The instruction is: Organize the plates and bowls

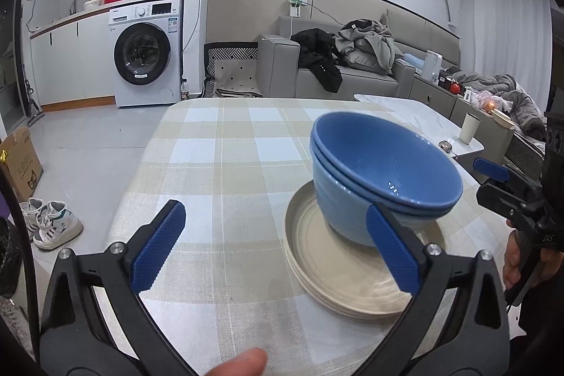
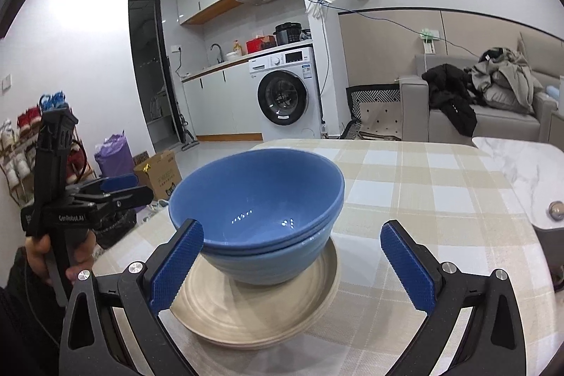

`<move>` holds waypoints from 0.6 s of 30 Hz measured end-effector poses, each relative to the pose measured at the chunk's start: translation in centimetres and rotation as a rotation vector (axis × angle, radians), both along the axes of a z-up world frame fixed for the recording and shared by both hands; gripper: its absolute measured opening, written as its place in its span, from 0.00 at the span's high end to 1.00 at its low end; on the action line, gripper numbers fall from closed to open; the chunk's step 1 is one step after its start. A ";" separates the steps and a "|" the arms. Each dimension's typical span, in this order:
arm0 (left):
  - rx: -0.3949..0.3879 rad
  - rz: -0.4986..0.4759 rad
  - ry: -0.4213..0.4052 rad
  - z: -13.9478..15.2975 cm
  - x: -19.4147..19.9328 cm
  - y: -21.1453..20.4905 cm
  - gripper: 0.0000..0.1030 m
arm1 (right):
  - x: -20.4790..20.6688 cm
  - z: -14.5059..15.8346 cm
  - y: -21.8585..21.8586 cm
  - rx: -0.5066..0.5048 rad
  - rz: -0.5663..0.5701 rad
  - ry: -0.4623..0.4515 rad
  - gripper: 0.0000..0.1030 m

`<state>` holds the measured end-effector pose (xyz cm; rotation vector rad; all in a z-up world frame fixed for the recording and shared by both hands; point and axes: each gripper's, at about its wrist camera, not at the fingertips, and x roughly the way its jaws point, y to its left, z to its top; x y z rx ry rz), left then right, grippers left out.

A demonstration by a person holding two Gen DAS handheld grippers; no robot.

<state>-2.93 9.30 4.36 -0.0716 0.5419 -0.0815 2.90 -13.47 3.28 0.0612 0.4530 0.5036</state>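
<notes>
Blue pads sit at the front of both views, on black tongs. The left gripper (image 1: 273, 245) is spread wide and holds nothing; one of its pads (image 1: 393, 249) shows in front of the bowls, but I cannot tell if it touches them. The right gripper (image 2: 296, 265) is spread wide too, with nothing held between its pads, and it sits just in front of the stack. A fingertip (image 1: 243, 363) peeks in at the bottom of the left view.

Next come the cream plates (image 1: 338, 273), stacked flat on the checked tablecloth (image 1: 218, 171). Two blue bowls (image 1: 384, 164) sit one inside the other on top of the plates, toward the plates' far side.

Farther back, a white marble table (image 1: 412, 115) holds a pale cup (image 1: 469, 128). Behind that are a grey sofa (image 1: 317, 73) with piled clothes, a washing machine (image 1: 146, 53), and white shoes (image 1: 53, 221) on the floor.
</notes>
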 end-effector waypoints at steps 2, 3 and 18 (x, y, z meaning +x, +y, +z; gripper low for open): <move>0.009 0.000 -0.016 -0.7 -0.4 -0.2 0.01 | -0.3 -0.5 0.1 -0.007 0.010 0.002 0.00; 0.015 -0.004 -0.019 -1.0 -0.5 -0.3 0.01 | -0.4 -0.8 0.1 -0.008 0.015 0.002 0.00; 0.000 -0.100 -0.093 -3.8 -0.8 -1.6 0.01 | -2.6 -2.5 -0.3 0.022 0.041 -0.047 0.00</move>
